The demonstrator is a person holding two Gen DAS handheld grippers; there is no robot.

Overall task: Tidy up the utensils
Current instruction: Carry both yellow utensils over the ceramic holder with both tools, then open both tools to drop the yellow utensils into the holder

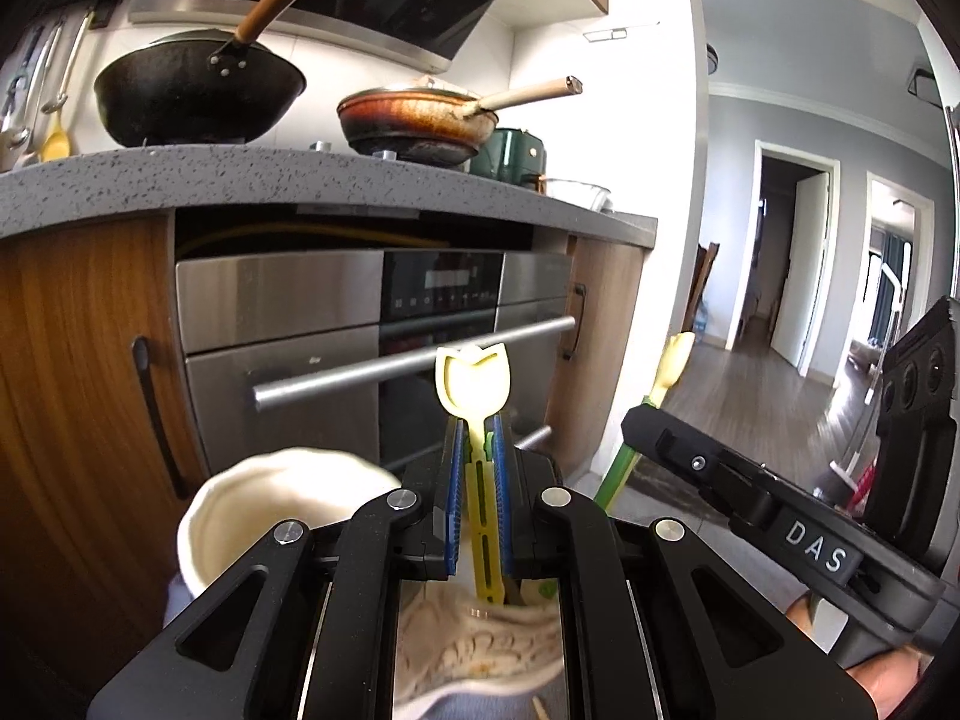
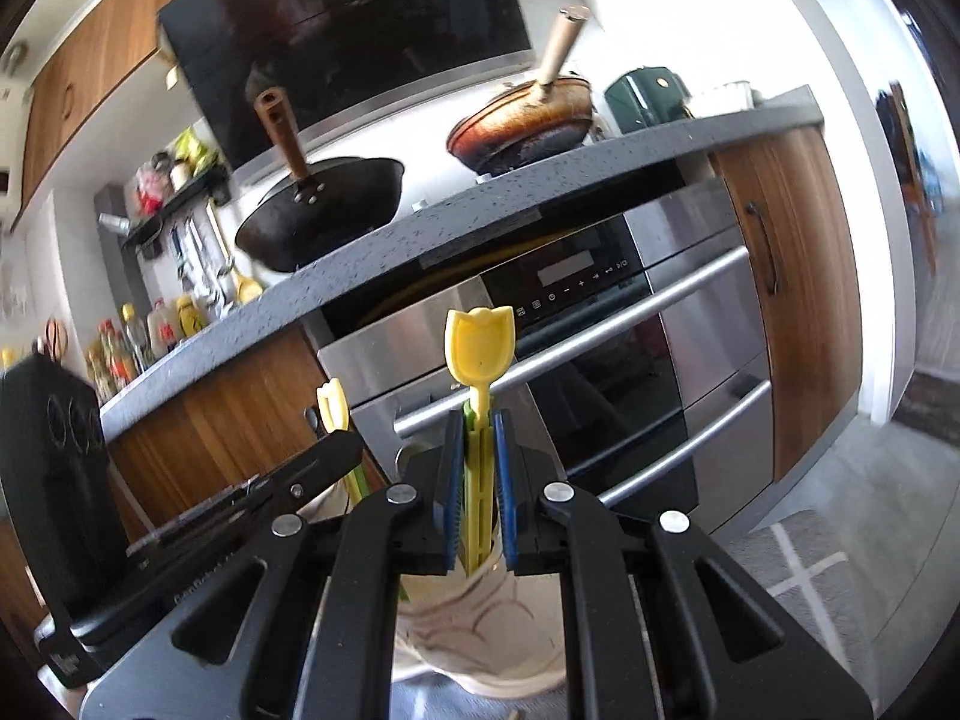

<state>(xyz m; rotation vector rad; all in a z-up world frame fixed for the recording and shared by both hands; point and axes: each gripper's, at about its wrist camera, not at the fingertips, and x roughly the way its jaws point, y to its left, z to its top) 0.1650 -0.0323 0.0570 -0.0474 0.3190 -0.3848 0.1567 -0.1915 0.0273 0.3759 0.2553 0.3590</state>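
Utensils: each claw, left gripper (image 1: 478,468) and right gripper (image 2: 478,456), clamps a light, stiff, slippery yellow tulip-headed plastic spoon (image 1: 474,384) (image 2: 480,348) mid-handle, head protruding beyond its fingertips.

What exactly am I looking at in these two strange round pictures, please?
Each picture comes from a wide-angle camera mounted on a hand-held gripper that a person carries, one in each hand. The left hand-held gripper is shut on a yellow tulip-shaped utensil; the right hand-held gripper is shut on a second tulip utensil. A cream ceramic cup sits just below them. Ahead is a grey countertop with a black wok and a brown frying pan, above a steel oven.
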